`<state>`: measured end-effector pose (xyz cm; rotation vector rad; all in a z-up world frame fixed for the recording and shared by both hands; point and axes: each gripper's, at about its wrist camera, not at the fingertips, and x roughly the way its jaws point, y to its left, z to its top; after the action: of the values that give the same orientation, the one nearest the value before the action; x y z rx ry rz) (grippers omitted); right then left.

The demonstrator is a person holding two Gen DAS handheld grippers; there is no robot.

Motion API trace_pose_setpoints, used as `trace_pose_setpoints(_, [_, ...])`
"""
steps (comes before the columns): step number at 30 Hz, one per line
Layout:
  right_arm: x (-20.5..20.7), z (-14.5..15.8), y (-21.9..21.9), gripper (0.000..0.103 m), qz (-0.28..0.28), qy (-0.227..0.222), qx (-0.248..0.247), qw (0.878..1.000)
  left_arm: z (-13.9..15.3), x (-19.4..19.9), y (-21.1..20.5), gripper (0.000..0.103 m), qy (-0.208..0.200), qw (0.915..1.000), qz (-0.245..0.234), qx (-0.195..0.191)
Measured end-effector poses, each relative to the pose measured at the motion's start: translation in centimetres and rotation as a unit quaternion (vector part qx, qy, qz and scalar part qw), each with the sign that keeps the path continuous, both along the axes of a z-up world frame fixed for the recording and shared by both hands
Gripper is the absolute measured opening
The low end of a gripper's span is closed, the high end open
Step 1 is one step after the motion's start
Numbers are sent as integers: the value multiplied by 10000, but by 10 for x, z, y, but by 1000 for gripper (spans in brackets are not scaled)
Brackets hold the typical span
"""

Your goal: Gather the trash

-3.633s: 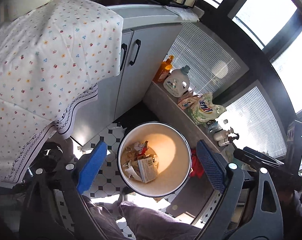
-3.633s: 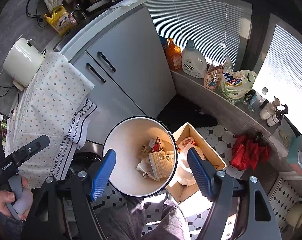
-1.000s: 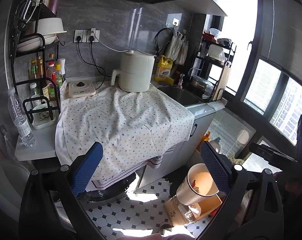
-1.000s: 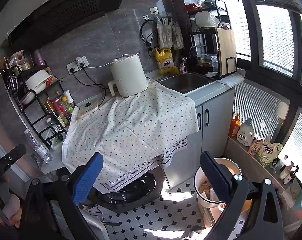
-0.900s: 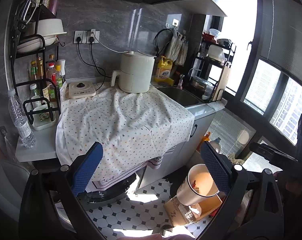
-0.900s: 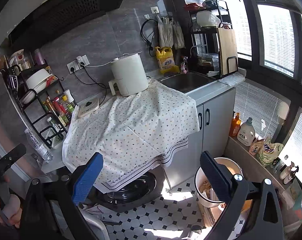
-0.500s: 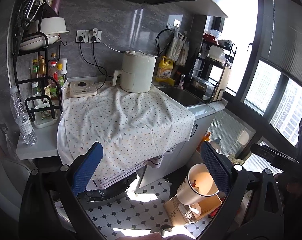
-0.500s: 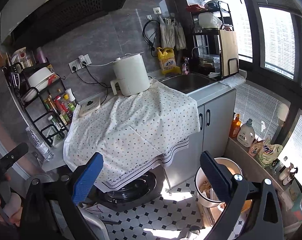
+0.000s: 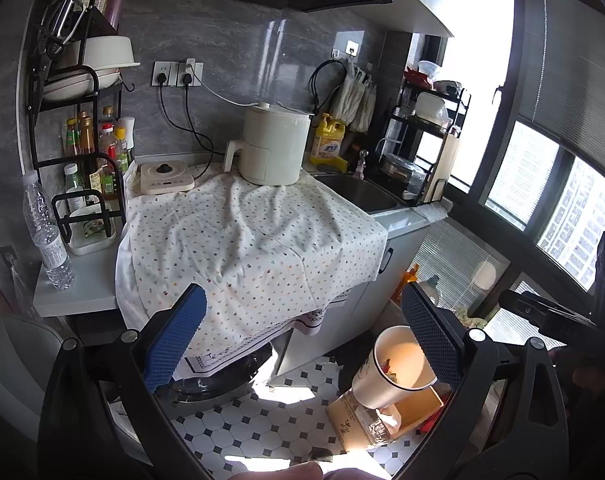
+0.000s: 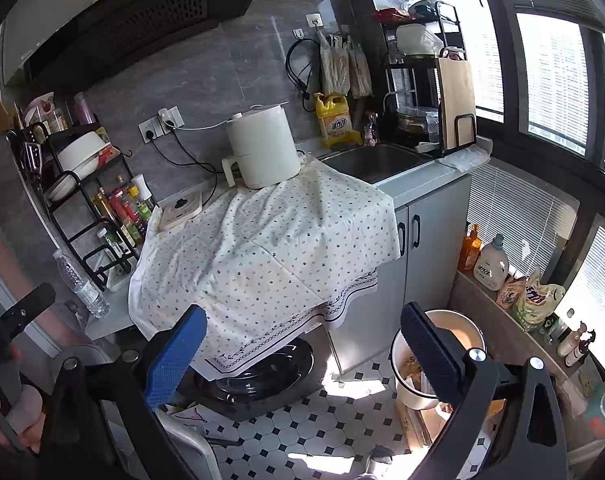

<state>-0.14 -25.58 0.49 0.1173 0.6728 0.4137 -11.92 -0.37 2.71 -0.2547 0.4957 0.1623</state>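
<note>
A white round trash bin (image 9: 394, 364) with crumpled wrappers inside stands on the tiled floor at the lower right; it also shows in the right wrist view (image 10: 462, 332), partly behind my right finger. My left gripper (image 9: 302, 336) is open and empty, held high and facing the cloth-covered counter (image 9: 246, 248). My right gripper (image 10: 302, 348) is open and empty, facing the same counter (image 10: 270, 256). No loose trash shows on the cloth.
A white air fryer (image 9: 274, 148) and a small induction plate (image 9: 164, 176) sit at the counter's back. A spice rack (image 9: 90, 160) and water bottle (image 9: 48, 236) stand left, the sink (image 9: 362, 196) right. A cardboard box (image 9: 366, 420) lies by the bin. Detergent bottles (image 10: 490, 264) line the window ledge.
Both grippers have risen from above the bin to face the counter. In the last second the views only drifted slightly; both stay open.
</note>
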Motion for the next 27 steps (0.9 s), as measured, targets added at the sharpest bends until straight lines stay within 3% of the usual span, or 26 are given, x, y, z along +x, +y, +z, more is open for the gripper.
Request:
trace_pose_setpoints(20, [-2, 4, 1, 95, -1, 0, -32, 10000, 1, 0, -2, 97, 14, 10000, 36, 25])
trace_pose_setpoints(27, [3, -7, -3, 95, -44, 116, -24, 9999, -5, 9, -1, 97, 131, 9999, -46, -30])
